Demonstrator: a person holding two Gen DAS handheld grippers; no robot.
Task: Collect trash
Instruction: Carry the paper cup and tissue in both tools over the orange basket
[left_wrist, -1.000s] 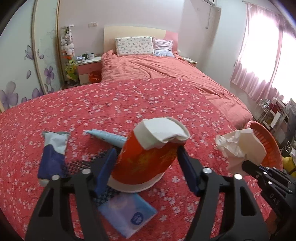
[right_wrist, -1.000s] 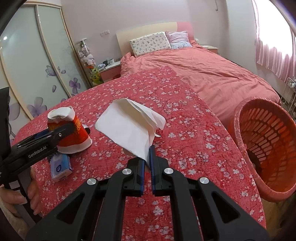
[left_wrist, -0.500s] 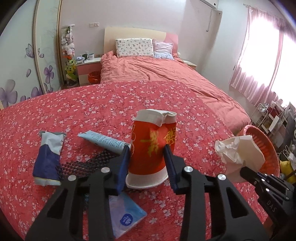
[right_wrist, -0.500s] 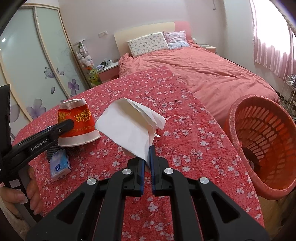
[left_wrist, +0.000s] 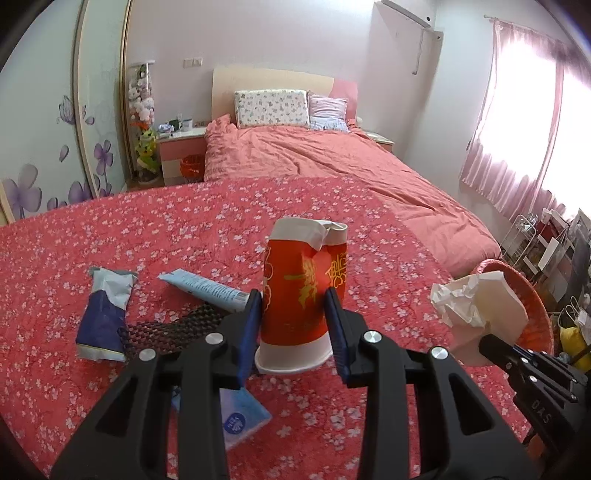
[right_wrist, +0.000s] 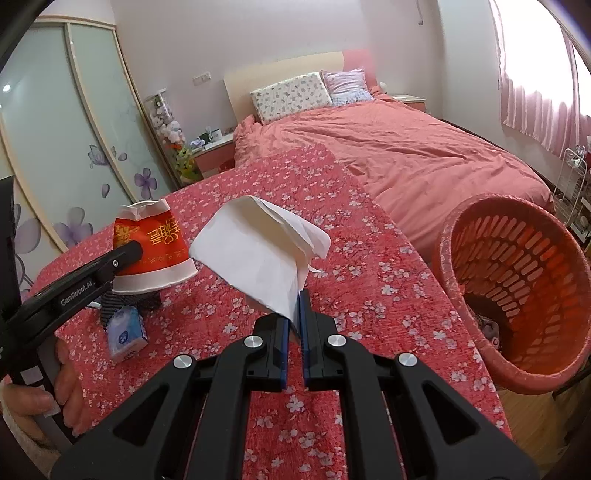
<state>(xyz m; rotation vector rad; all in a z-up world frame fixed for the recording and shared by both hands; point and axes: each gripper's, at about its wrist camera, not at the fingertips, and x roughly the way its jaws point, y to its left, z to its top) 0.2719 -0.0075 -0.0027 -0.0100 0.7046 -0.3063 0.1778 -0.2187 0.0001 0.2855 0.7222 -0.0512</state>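
Progress: mid-task. Left gripper (left_wrist: 293, 325) pinches the red paper cup (left_wrist: 304, 291), right gripper (right_wrist: 293, 321) pinches the white tissue (right_wrist: 258, 254); neither is in the orange basket (right_wrist: 517, 280) yet. Beside the cup, tube (left_wrist: 207, 290), blue pouch (left_wrist: 107, 317) and tissue pack (right_wrist: 123, 332) remain on the tabletop (left_wrist: 147, 221).
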